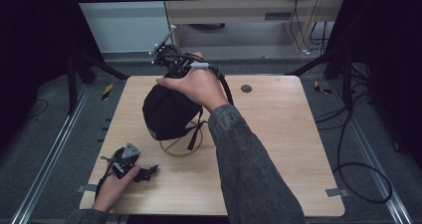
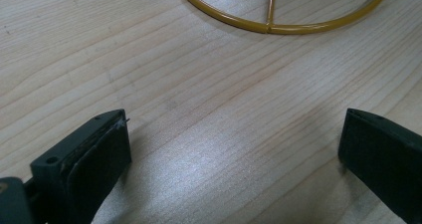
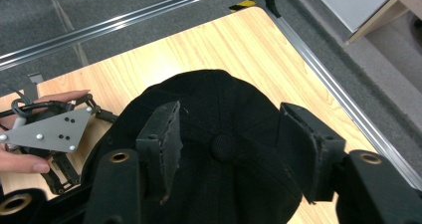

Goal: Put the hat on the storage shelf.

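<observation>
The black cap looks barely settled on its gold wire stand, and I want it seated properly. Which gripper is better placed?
Probably the right gripper: its open jaws straddle the black cap. The left gripper lies low on the table, jaws open, facing the stand's base ring.

Black cap (image 1: 166,112) sits on a yellow wire stand (image 1: 181,145); right hand (image 1: 196,84) above it; left gripper (image 1: 130,167) rests on the table (image 1: 278,134).

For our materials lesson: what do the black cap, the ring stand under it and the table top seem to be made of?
Black cap: matte woven fabric, probably cotton; stitched panels meet at a covered button.
Ring stand: likely metal wire with a glossy yellow-gold coating; thin, round, shiny.
Table top: light wood or wood-look laminate; visible grain lines.
</observation>
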`<control>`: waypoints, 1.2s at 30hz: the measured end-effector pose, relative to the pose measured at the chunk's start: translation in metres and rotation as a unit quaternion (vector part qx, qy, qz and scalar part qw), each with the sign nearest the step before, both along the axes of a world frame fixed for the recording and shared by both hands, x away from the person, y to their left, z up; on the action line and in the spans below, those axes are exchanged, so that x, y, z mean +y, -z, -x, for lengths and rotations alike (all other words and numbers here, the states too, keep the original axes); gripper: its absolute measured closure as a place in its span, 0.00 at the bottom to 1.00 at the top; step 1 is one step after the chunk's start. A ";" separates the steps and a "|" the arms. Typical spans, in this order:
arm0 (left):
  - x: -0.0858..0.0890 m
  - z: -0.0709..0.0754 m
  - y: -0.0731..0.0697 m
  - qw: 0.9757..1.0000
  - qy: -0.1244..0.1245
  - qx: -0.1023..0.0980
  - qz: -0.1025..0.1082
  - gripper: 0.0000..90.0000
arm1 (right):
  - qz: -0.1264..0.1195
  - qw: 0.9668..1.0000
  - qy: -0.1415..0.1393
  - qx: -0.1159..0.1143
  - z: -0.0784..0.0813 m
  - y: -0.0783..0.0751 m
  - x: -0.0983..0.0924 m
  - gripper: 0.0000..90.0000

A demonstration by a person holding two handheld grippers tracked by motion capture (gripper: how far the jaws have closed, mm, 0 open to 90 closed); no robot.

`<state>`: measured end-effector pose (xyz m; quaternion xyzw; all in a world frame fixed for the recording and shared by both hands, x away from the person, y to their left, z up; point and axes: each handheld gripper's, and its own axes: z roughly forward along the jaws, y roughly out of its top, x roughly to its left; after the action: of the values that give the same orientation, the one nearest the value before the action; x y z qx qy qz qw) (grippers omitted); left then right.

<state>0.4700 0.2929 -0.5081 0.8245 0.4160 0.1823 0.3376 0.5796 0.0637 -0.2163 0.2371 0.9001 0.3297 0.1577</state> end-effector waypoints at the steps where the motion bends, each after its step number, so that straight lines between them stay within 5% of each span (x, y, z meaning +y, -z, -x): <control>1: 0.000 0.000 0.000 1.000 0.000 0.000 0.000 0.00 | -0.001 1.000 0.003 -0.003 0.001 -0.001 -0.002 0.40; 11: 0.000 0.000 0.000 1.000 0.000 0.000 0.000 0.00 | -0.016 0.999 0.036 -0.011 0.004 -0.002 -0.018 0.10; 21: 0.000 0.000 0.000 1.000 -0.001 -0.001 0.001 0.00 | -0.039 0.998 0.046 -0.035 0.015 0.000 -0.050 0.07; 36: 0.000 0.000 0.000 1.000 0.000 0.000 0.000 0.00 | -0.073 0.990 0.098 -0.075 0.028 0.007 -0.127 0.06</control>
<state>0.4701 0.2929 -0.5081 0.8245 0.4157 0.1821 0.3381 0.5512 -0.0636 -0.2232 0.3100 0.8316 0.3940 0.2389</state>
